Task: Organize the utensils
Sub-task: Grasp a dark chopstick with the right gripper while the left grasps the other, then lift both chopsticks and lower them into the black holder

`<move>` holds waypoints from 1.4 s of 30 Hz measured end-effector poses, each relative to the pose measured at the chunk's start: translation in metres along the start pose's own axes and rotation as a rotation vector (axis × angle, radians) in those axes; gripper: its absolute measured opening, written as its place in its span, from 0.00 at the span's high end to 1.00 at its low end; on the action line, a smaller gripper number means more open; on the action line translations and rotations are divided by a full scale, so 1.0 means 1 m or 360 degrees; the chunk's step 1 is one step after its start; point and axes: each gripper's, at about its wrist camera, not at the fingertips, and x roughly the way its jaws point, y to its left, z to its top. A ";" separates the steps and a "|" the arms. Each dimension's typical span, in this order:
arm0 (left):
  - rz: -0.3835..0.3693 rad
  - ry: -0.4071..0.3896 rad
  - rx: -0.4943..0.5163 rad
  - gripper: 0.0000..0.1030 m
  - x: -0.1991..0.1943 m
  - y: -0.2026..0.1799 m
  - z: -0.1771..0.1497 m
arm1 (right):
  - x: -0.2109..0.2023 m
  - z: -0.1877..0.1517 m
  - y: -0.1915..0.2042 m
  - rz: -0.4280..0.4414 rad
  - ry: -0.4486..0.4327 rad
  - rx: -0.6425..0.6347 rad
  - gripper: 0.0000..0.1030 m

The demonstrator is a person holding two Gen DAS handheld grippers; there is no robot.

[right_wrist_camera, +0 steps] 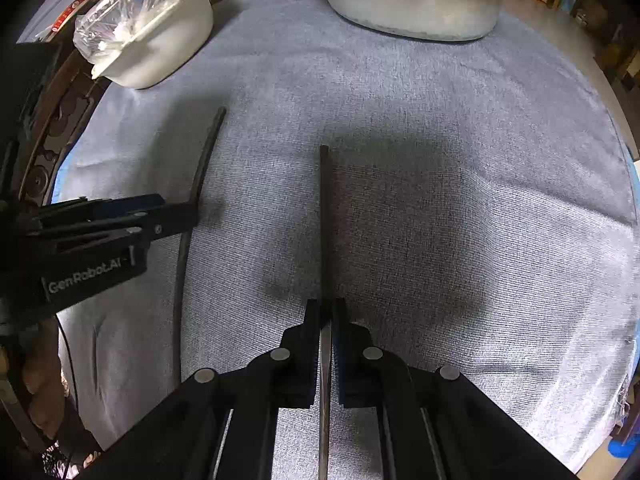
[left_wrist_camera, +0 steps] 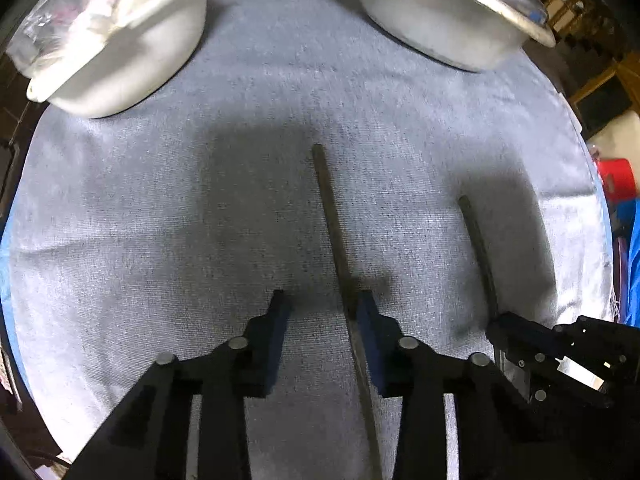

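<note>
Two dark thin chopsticks lie on the grey cloth (left_wrist_camera: 200, 220). One chopstick (left_wrist_camera: 330, 216) runs between the fingers of my left gripper (left_wrist_camera: 323, 304), resting against the right pad while the left pad stands clear of it, so the jaws are open around it. The other chopstick (right_wrist_camera: 324, 220) is pinched between the pads of my right gripper (right_wrist_camera: 326, 306), which is shut on it and points steeply down. From the right wrist, the left gripper (right_wrist_camera: 176, 216) shows side-on over its chopstick (right_wrist_camera: 202, 168). From the left wrist, the right gripper (left_wrist_camera: 512, 332) appears at lower right on its chopstick (left_wrist_camera: 476, 240).
A white bowl (left_wrist_camera: 132, 68) holding a clear plastic bag stands at the far left of the cloth, also in the right wrist view as the white bowl (right_wrist_camera: 168, 48). A metal basin (left_wrist_camera: 432, 24) stands at the far right. The cloth-covered table's edge curves around left and right.
</note>
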 end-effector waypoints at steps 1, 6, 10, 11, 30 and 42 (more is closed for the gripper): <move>-0.0042 0.0045 -0.0004 0.93 0.002 0.001 0.002 | 0.000 0.000 0.000 0.0000 0.0003 0.0001 0.92; 0.0024 0.0169 0.0127 0.94 0.007 0.005 -0.001 | 0.001 -0.007 0.000 -0.0009 0.0057 -0.0018 0.92; 0.0127 0.0259 0.0346 0.93 0.007 0.007 -0.013 | -0.003 -0.017 -0.001 -0.0028 0.0118 -0.0046 0.92; 0.0153 0.0286 0.0412 0.93 0.009 0.005 -0.017 | -0.003 -0.018 -0.002 -0.0029 0.0128 -0.0048 0.92; 0.0091 0.0343 0.0142 0.95 0.018 0.058 -0.031 | 0.006 0.013 0.005 -0.0095 0.0296 0.0013 0.93; 0.0090 0.0299 0.0135 0.95 0.018 0.051 -0.046 | 0.001 0.014 0.008 -0.0060 0.0286 0.0123 0.94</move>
